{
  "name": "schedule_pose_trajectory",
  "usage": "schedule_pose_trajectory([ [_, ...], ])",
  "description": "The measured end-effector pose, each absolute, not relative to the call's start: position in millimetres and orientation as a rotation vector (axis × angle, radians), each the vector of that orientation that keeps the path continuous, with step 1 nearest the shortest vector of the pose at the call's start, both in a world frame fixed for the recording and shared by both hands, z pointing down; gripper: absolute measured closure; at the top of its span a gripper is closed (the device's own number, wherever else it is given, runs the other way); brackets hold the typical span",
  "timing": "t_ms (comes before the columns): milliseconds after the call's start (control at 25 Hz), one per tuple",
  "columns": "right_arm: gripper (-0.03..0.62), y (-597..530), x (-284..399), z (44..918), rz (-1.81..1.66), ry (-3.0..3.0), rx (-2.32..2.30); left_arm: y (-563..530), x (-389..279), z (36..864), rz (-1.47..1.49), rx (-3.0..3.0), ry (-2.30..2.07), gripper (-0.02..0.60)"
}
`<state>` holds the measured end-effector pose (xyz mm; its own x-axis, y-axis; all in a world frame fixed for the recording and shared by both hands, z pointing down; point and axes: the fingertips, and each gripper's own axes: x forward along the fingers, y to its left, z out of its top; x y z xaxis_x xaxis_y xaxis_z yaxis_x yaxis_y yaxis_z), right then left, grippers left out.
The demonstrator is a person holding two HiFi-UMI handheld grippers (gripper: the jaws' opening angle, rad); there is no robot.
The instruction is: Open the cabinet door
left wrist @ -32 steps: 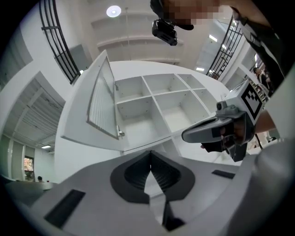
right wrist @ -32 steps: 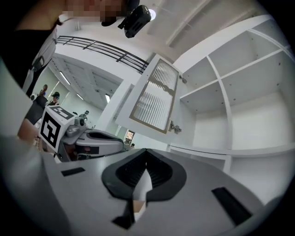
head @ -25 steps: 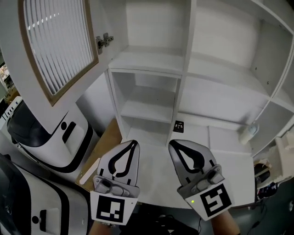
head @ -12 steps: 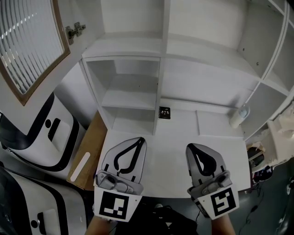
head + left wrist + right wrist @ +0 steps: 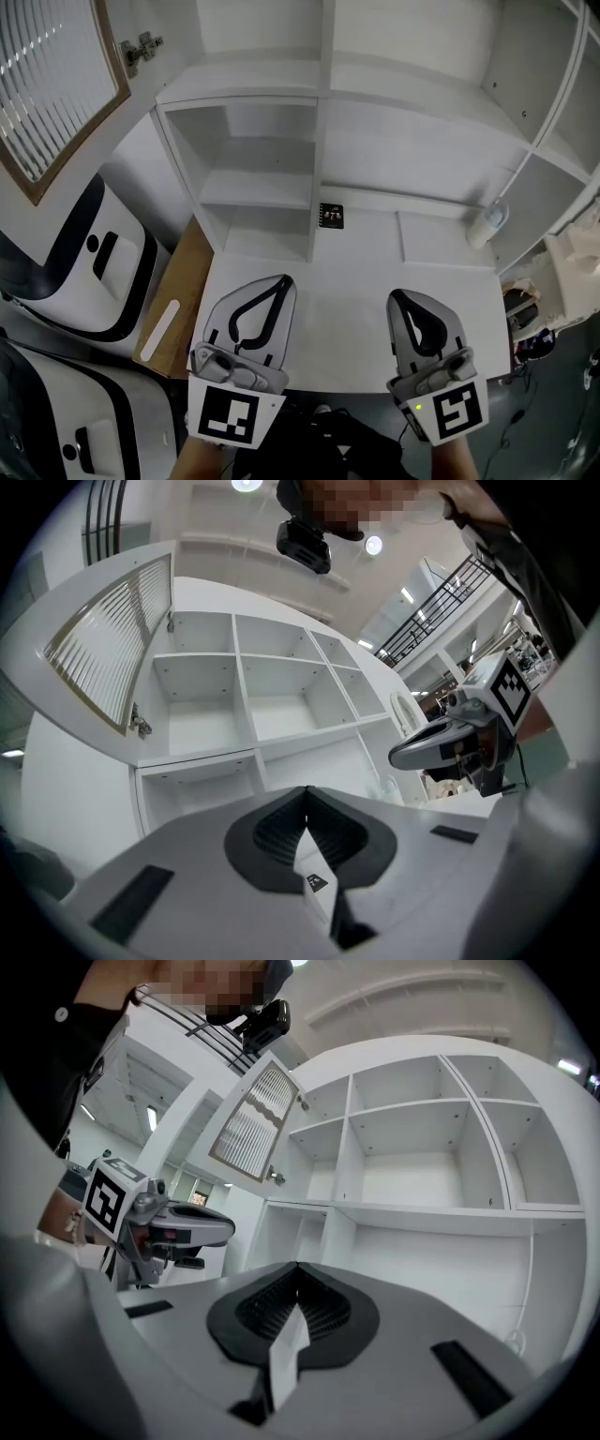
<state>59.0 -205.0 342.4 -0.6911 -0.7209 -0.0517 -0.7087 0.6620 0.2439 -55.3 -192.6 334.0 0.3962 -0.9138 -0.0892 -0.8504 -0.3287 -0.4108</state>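
The cabinet door (image 5: 52,89), a white louvred panel in a wooden frame, stands swung open at the upper left, its hinge (image 5: 141,45) showing at the cabinet's edge. It also shows in the left gripper view as the door (image 5: 108,653) and in the right gripper view as the door (image 5: 248,1124). My left gripper (image 5: 284,279) and right gripper (image 5: 394,294) hover side by side over the white countertop (image 5: 337,281), well short of the door. Both are shut with nothing between the jaws, as seen at the left gripper (image 5: 307,789) and the right gripper (image 5: 297,1266).
The white cabinet (image 5: 319,112) has bare open shelves. A small black marker tag (image 5: 331,216) lies on the counter and a small white bottle (image 5: 487,223) stands at the right. White-and-black machines (image 5: 75,272) and a wooden board (image 5: 183,281) sit to the left, clutter (image 5: 553,281) to the right.
Both grippers have drawn back from the cabinet toward the counter's near edge and sunk a little, the right one shifting rightward. The open door now lies further toward the picture's upper left.
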Motion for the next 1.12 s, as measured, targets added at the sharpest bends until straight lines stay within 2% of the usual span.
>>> schedule_pose_trajectory([
  [1120, 0.592, -205, 35, 350, -0.344, -2.831, 1.156, -185, -75, 342, -0.231, -2.277, 1.583, 0.58],
])
